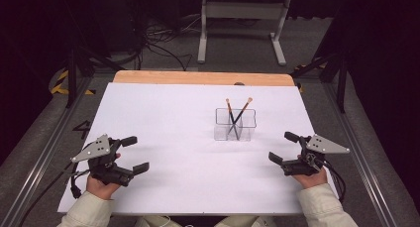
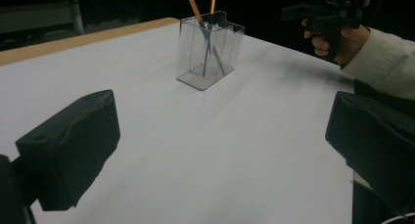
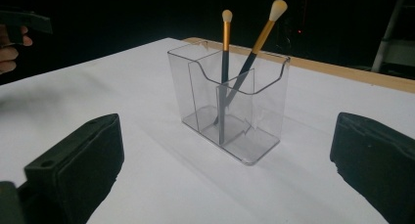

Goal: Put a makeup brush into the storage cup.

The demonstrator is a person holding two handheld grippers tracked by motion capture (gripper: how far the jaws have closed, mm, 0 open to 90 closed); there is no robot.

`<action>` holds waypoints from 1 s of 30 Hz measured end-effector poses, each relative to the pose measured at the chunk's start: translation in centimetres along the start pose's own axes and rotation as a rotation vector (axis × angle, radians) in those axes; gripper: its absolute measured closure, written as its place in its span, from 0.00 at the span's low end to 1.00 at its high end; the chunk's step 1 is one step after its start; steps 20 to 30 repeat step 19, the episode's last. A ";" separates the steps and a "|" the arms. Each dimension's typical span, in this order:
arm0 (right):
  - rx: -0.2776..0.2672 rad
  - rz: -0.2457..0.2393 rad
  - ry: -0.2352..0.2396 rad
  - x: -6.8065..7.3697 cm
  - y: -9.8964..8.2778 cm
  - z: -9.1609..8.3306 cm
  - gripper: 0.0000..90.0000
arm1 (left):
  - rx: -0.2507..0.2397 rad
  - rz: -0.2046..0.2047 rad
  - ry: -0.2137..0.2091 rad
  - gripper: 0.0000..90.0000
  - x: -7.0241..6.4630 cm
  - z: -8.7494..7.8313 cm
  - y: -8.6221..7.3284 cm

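A clear plastic organiser box [image 1: 235,124] [image 2: 209,50] [image 3: 230,101] stands right of the middle of the white table. Two makeup brushes [image 1: 238,115] [image 3: 244,67] with black and gold handles lean crossed inside it, bristles up. My left gripper [image 1: 134,154] [image 2: 220,150] rests near the front left, open, with nothing between its jaws. My right gripper [image 1: 283,146] [image 3: 225,170] is at the front right, open and empty, pointing at the box. Each is held in a hand with a cream sleeve.
The white sheet [image 1: 188,152] covers the table, with a wooden strip [image 1: 203,78] along the far edge. Beyond it is dark floor with cables [image 1: 163,43] and a white table frame [image 1: 242,24]. Metal rails [image 1: 44,147] run along both sides.
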State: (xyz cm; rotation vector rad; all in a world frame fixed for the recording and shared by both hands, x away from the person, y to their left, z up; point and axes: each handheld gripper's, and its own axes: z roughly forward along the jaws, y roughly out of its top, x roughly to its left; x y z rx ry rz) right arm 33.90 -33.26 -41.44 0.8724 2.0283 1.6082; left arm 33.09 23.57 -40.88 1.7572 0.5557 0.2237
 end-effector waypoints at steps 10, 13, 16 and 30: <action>0.014 0.029 0.013 -0.4 -1.4 0.0 0.00 | -0.023 -0.025 0.002 0.00 0.7 -0.2 -0.5; 0.013 0.031 0.011 -0.5 -1.4 0.0 0.00 | -0.023 -0.029 0.001 0.00 0.6 -0.1 -0.5; 0.008 0.027 -0.005 -0.5 -1.4 -0.1 0.00 | -0.023 -0.030 0.007 0.00 0.7 -0.1 -0.6; 0.012 0.026 -0.013 -0.6 -1.4 -0.1 0.00 | -0.022 -0.033 0.010 0.00 0.8 0.0 -0.7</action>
